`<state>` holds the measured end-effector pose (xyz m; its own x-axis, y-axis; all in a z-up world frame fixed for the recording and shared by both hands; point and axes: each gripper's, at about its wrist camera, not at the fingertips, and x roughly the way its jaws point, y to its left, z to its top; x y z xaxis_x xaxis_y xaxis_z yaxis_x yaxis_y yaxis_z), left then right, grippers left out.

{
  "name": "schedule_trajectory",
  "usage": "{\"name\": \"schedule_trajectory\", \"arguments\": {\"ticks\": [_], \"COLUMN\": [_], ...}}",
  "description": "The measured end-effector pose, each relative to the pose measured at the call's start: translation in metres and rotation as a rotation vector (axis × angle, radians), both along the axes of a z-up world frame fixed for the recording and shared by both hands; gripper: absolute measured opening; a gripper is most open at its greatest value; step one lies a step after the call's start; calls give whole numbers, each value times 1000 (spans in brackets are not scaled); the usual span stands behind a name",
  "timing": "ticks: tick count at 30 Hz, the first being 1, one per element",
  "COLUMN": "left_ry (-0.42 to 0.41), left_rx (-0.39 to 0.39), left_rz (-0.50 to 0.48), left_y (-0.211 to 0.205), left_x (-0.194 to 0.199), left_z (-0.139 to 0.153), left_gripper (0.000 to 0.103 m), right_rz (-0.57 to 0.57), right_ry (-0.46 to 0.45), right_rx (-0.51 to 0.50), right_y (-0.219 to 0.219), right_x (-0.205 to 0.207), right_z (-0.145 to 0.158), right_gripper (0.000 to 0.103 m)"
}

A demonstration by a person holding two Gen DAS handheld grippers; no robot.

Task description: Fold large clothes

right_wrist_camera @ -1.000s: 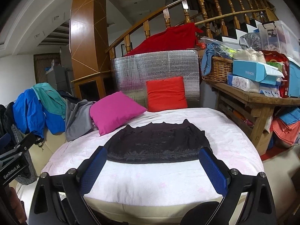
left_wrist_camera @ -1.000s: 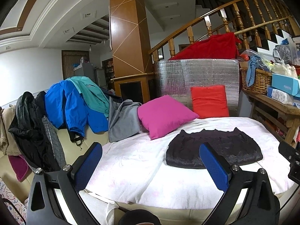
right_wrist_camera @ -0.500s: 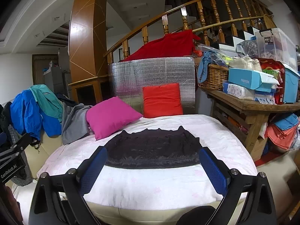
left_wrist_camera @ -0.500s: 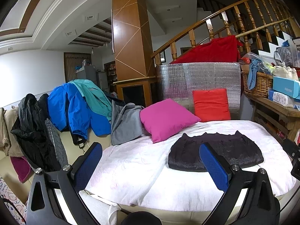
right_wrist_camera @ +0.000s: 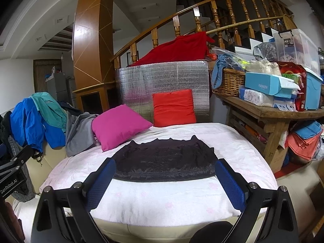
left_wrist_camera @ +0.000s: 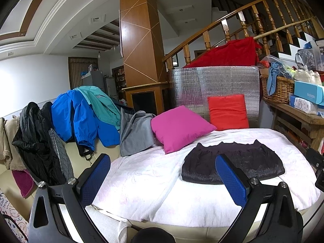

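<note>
Garment (right_wrist_camera: 164, 162) folded flat mid-bed (right_wrist_camera: 182, 198); left tool (left_wrist_camera: 162, 179) and right tool (right_wrist_camera: 165, 179) spread wide, empty, touching nothing.

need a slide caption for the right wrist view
Open right gripper hovers before a dark garment lying flat on the white-covered bed, pink cushion behind.

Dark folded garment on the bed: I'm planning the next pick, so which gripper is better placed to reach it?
Probably the right gripper: the dark garment lies centred between its open fingers. From the left gripper it sits off to the right, partly behind the right-hand finger. Both are empty and short of it.
</note>
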<state>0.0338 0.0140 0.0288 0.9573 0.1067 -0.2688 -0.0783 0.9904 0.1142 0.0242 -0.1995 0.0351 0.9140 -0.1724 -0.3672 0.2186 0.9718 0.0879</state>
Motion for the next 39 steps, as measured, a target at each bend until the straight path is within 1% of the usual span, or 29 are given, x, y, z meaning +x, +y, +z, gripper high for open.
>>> {"name": "schedule_trajectory", "arguments": {"ticks": [31,39], "left_ry": [21,20], "left_rx": [10,22], "left_rz": [-24,-33], "left_y": [7,4], "left_x": [6,5], "left_z": [-3,-3], "left_gripper": [103,103], "right_rz": [-13,-33], "right_ry": [0,-6], "right_rx": [8,17], "right_y": [-1,7], "right_x": [-3,-6], "right_z": [1,1], "right_gripper": [100,100]}}
